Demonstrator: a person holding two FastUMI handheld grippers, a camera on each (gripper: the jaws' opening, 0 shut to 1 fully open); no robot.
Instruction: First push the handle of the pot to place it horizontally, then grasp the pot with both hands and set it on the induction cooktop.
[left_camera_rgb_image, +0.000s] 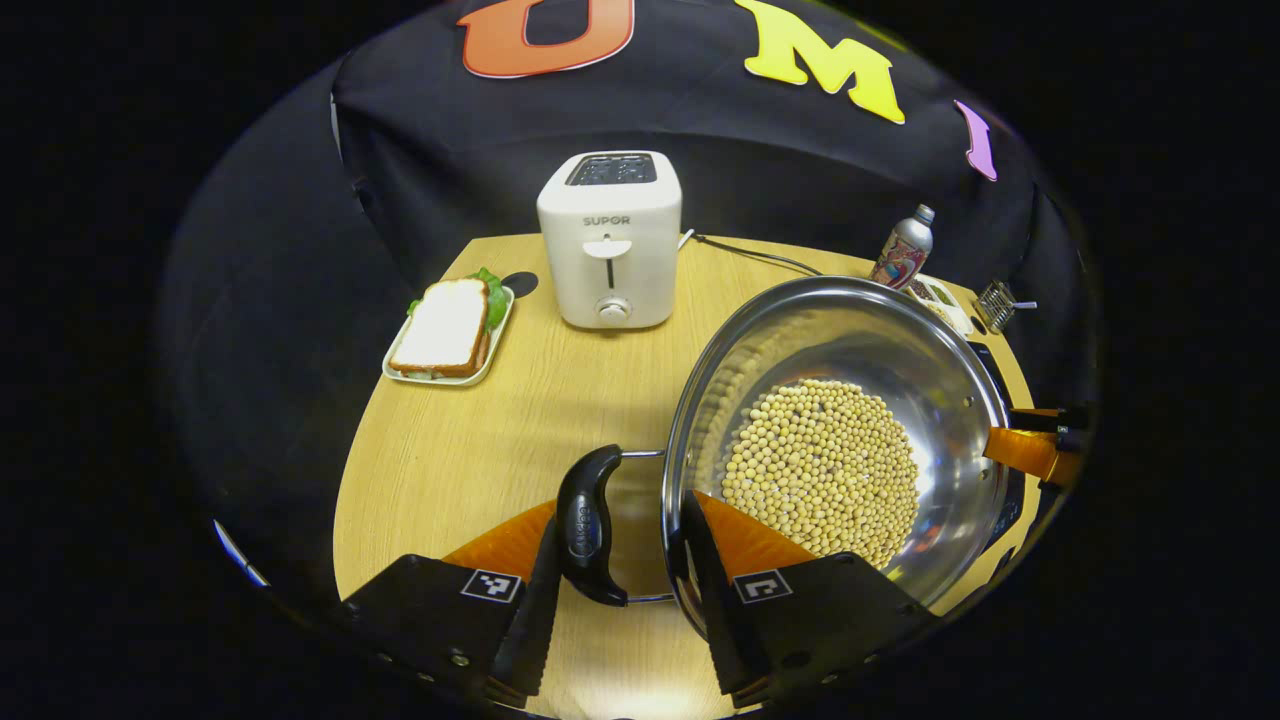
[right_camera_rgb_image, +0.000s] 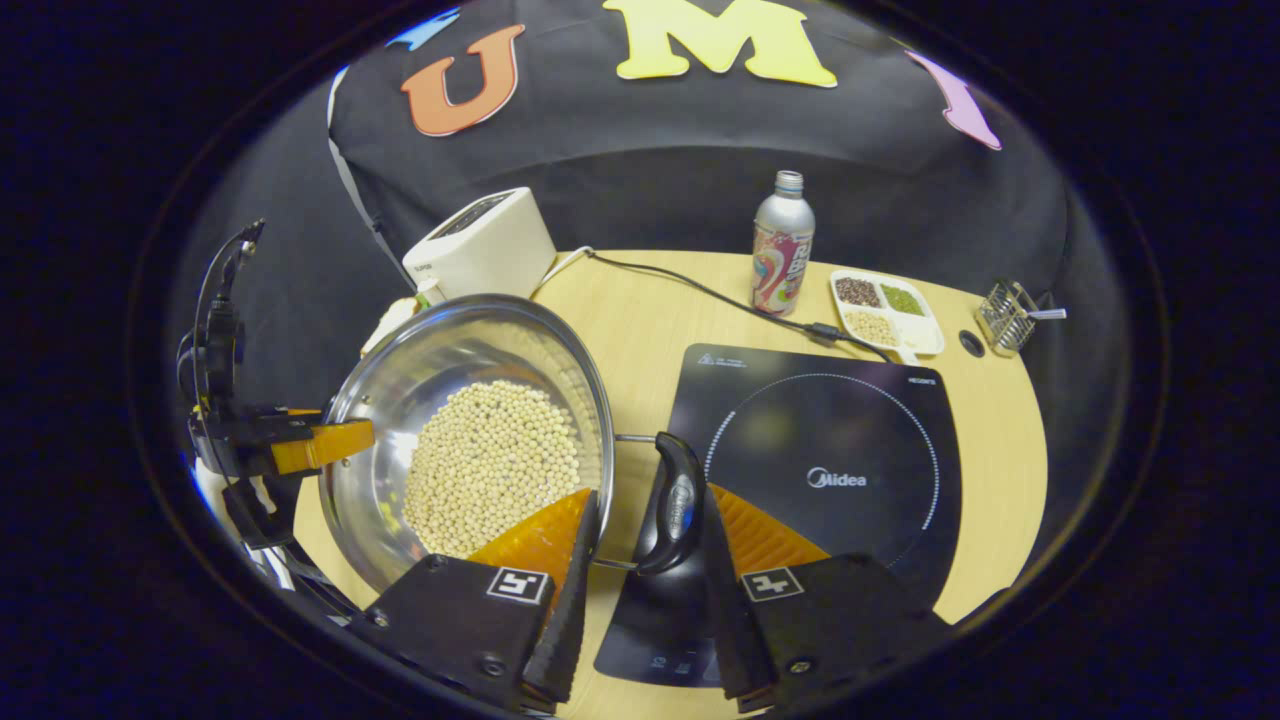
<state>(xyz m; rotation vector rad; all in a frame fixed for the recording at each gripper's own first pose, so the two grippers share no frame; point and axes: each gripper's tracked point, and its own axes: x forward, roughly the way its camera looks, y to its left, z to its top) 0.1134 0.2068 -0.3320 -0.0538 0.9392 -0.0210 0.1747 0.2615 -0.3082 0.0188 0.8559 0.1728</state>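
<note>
Left claw (left_camera_rgb_image: 622, 560) straddles the pot's (left_camera_rgb_image: 880, 340) side handle (left_camera_rgb_image: 587, 522) and rim, one finger touching the handle, the other inside the steel wall; whether both press I cannot tell. Right claw (right_camera_rgb_image: 645, 545) brackets the opposite handle (right_camera_rgb_image: 676, 500) likewise, one finger over the soybeans (right_camera_rgb_image: 495, 460). In the right gripper view the pot sits at 9 o'clock, the induction cooktop (right_camera_rgb_image: 830, 440) on the surface (right_camera_rgb_image: 650, 320) at 3 o'clock, just beside it. A toaster (left_camera_rgb_image: 610, 240) stands at 12 o'clock in the left gripper view.
</note>
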